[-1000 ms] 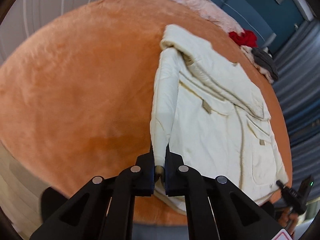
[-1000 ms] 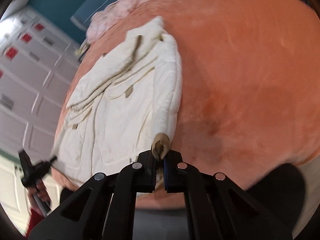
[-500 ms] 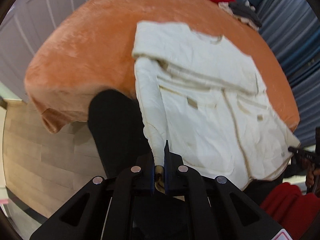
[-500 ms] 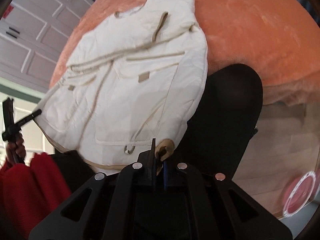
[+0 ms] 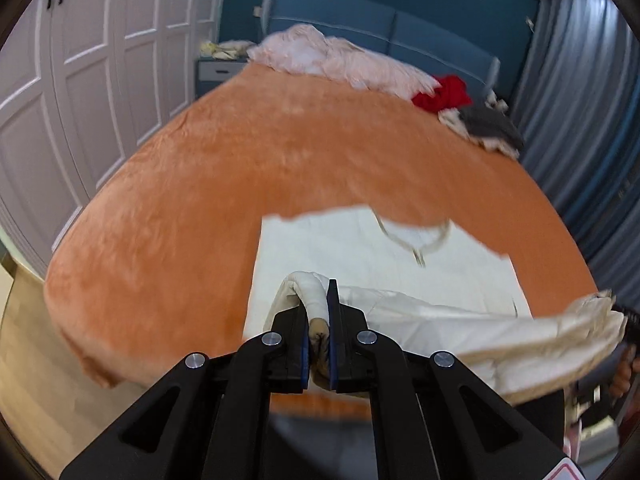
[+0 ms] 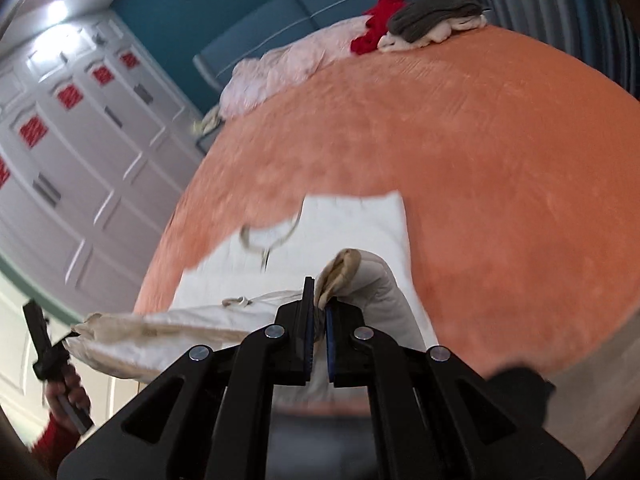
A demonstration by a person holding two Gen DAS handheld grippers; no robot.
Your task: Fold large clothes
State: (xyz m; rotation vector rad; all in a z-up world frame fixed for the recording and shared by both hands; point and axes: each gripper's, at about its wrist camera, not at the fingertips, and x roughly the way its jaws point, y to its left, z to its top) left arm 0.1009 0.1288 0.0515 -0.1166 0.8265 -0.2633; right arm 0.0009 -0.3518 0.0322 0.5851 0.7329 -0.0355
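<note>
A second before, the cream jacket (image 5: 360,256) had lain flat along the orange bed (image 5: 240,168), a claw pinching each cuff low at the near edge. By this moment both claws had come up and the sleeves had come with them. The left claw (image 5: 319,320) was closed tight on one cuff (image 5: 316,300), whose tan lining showed between its fingers, and the sleeve bent over the tips. The right claw (image 6: 316,316) was clamped the same way on the other cuff (image 6: 340,272). From the left view the lower part of the jacket hung as a slack band off to the right, toward the other claw at the frame's edge; its collar (image 5: 416,236) and shoulders lay on the bed's near end. The pile of pink, red and grey clothes (image 6: 400,28) sat well apart at the headboard. Both views were smeared, so the cloth seemed to be in motion. The lift likely meant the sleeves and hem were being carried over the body for the first fold; nothing was yet laid down, and a grip only at the cuffs could let the middle sag unevenly.
</note>
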